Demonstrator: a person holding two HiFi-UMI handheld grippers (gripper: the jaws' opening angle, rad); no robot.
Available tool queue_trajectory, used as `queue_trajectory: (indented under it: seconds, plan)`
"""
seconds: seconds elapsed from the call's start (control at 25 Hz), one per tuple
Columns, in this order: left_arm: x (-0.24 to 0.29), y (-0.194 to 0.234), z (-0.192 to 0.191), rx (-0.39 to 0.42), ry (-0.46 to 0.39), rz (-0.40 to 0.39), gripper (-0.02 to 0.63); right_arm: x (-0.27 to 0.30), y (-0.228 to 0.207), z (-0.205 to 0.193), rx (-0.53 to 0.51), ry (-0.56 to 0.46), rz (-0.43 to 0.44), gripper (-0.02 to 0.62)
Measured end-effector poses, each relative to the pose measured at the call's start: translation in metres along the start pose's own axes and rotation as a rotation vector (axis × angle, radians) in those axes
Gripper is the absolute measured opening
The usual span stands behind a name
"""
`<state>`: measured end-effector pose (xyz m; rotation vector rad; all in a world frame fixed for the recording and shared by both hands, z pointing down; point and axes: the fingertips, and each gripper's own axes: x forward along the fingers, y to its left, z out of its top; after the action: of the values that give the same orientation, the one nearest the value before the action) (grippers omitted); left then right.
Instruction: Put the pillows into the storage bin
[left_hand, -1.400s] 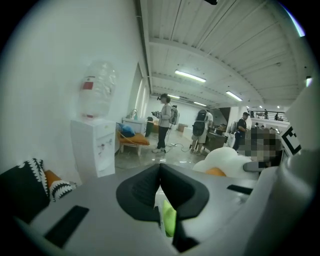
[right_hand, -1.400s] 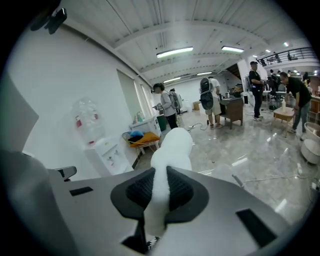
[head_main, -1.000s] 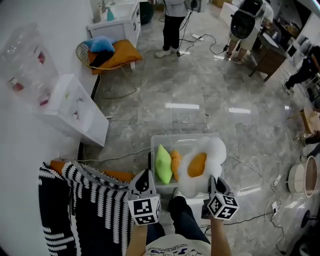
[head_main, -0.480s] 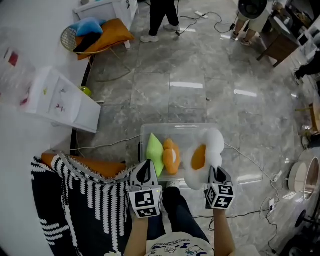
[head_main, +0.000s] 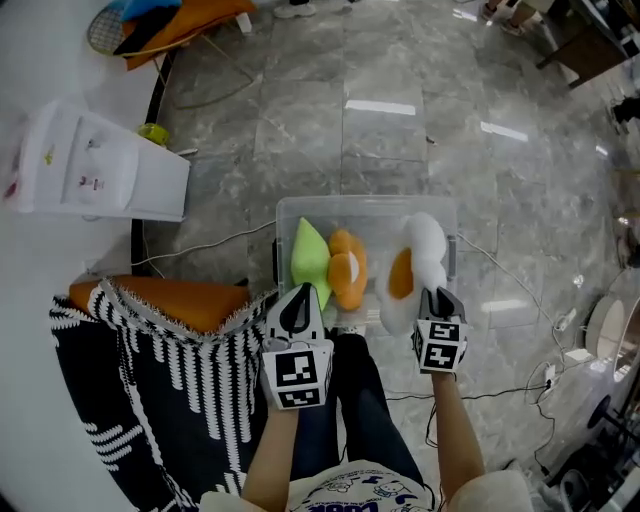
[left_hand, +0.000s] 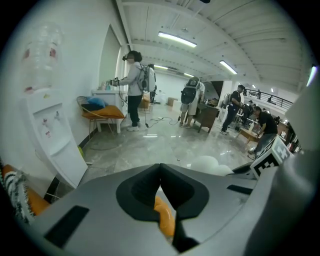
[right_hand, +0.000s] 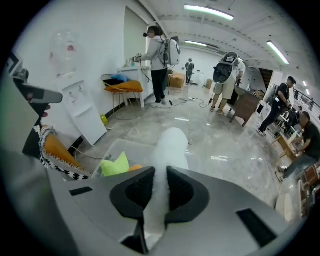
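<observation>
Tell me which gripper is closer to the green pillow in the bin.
Left. The left gripper sits at the near edge of the bin, just below the green pillow in the head view. The right gripper is across the bin, clamped on the white egg pillow.

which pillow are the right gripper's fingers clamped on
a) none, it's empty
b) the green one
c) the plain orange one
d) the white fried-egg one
d: the right gripper view shows the right gripper with its fingers pinching white plush, and the head view shows that fried-egg pillow rising from it at the storage bin.
</observation>
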<state>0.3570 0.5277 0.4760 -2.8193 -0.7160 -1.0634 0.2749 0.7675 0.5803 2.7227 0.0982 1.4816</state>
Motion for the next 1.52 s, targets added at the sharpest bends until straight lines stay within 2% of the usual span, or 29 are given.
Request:
queue_trajectory:
  seconds: [0.36,0.64,0.8,1.0,1.12,1.2,1.28,1.4,1.52]
  plan:
    - [0.07,0.011,-0.079,0.027,0.101,-0.07,0.014,0.137,0.01,-0.069,-0.151,0.157,-0.013,0.066]
    - [0.115,0.015,-0.138,-0.002,0.176,-0.108,0.014,0.225,0.013,-0.133,-0.248,0.304,-0.056,0.067]
    - [0.136,0.014,-0.161,-0.019,0.182,-0.123,0.014,0.272,0.009,-0.139,-0.308,0.321,-0.093,0.071]
    - [0.147,0.018,-0.185,-0.063,0.209,-0.116,0.014,0.315,0.012,-0.15,-0.422,0.365,-0.073,0.074]
    - [0.155,0.023,-0.189,-0.131,0.158,-0.083,0.014,0.332,0.014,-0.156,-0.494,0.393,-0.071,0.077]
    - [0.155,0.028,-0.195,-0.156,0.158,-0.065,0.014,0.339,0.018,-0.155,-0.522,0.395,-0.074,0.077]
    - [0.154,0.032,-0.201,-0.17,0.169,-0.051,0.014,0.343,0.027,-0.152,-0.508,0.386,-0.061,0.088]
    - [0.151,0.036,-0.207,-0.182,0.177,-0.032,0.014,0.341,0.053,-0.149,-0.424,0.375,-0.006,0.118]
    - [0.146,0.04,-0.208,-0.18,0.196,-0.024,0.014,0.335,0.092,-0.145,-0.34,0.335,0.102,0.149]
